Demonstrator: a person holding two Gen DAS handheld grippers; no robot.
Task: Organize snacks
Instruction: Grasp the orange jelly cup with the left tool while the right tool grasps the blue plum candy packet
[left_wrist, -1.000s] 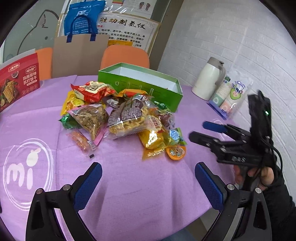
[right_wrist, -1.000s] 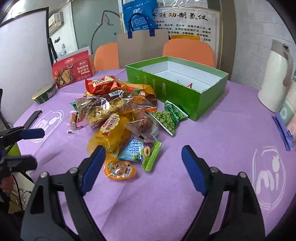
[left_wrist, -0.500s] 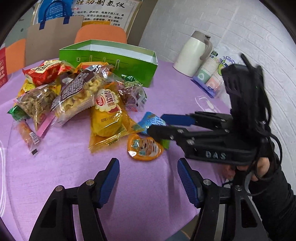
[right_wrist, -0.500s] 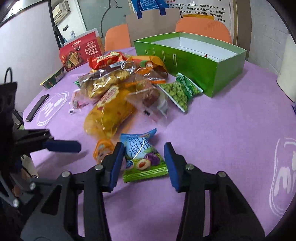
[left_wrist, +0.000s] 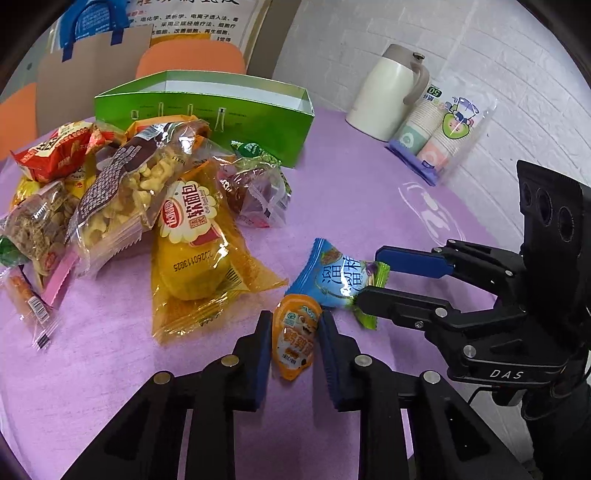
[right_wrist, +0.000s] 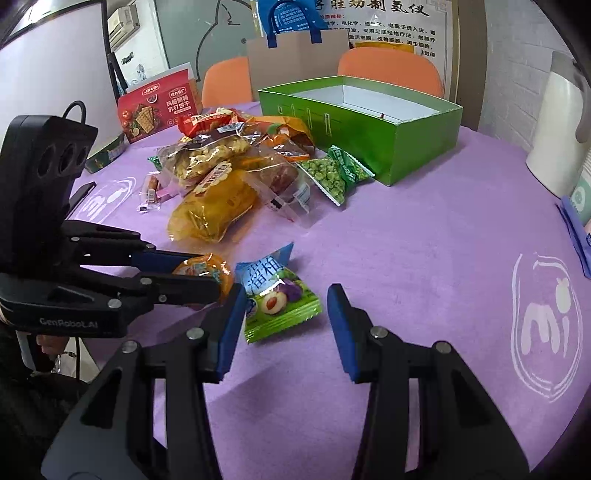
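**Left wrist view: two small snacks being framed by the grippers**

In the lower centre of the left wrist frame, an orange jelly cup (left_wrist: 294, 339) is being flanked closely by the blue pads of the left gripper (left_wrist: 292, 334); whether it is actually being pinched cannot be told. Right of centre, a blue-and-green candy packet (left_wrist: 338, 275) is being straddled by the right gripper (left_wrist: 369, 280), whose fingers are being kept spread apart. Both snacks are lying on the purple tablecloth (left_wrist: 351, 206). The snack pile (left_wrist: 147, 192) is being shown at centre left, and the green box (left_wrist: 207, 107) is standing open in the upper middle.
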